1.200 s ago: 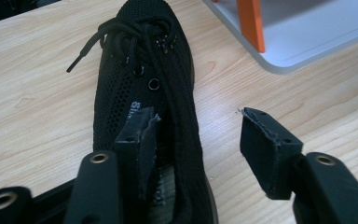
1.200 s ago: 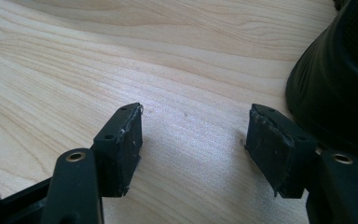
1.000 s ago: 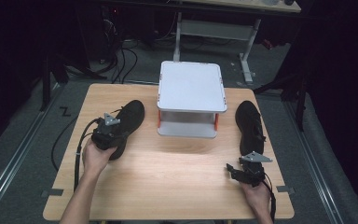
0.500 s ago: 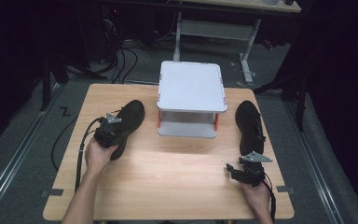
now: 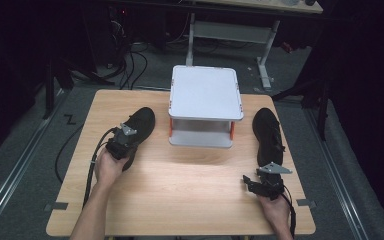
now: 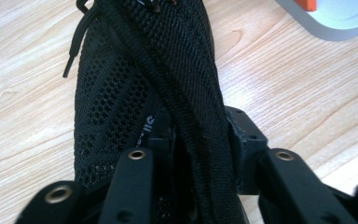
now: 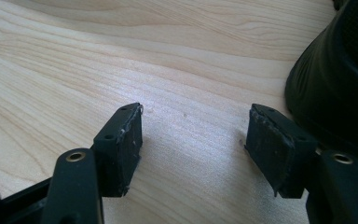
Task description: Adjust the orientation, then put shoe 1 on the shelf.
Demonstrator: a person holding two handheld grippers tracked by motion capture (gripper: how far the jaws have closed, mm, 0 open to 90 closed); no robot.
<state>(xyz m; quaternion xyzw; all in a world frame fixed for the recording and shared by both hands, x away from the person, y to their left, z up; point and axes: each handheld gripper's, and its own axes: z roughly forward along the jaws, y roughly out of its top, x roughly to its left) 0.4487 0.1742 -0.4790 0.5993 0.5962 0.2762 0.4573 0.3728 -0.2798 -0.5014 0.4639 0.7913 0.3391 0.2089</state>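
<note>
From the high view we are seeing the left claw sitting on the heel of the black mesh lace-up shoe at the light wooden desk's left side, beside the white two-tier stand, while the right claw is resting near a second black shoe. In the left gripper view its jaws, just closing, are pressing the collar of the shoe. In the right gripper view the right claw is standing wide open and gripping nothing over bare wood.

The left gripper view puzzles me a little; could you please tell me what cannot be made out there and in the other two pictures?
- Left gripper view: the black mesh shoe covers the left tongs' pads; toe cut off by the top edge.
- Right gripper view: the second black shoe is cut off at the right edge.
- High view: the white two-tier stand hides its lower shelf; right tongs too small.
</note>
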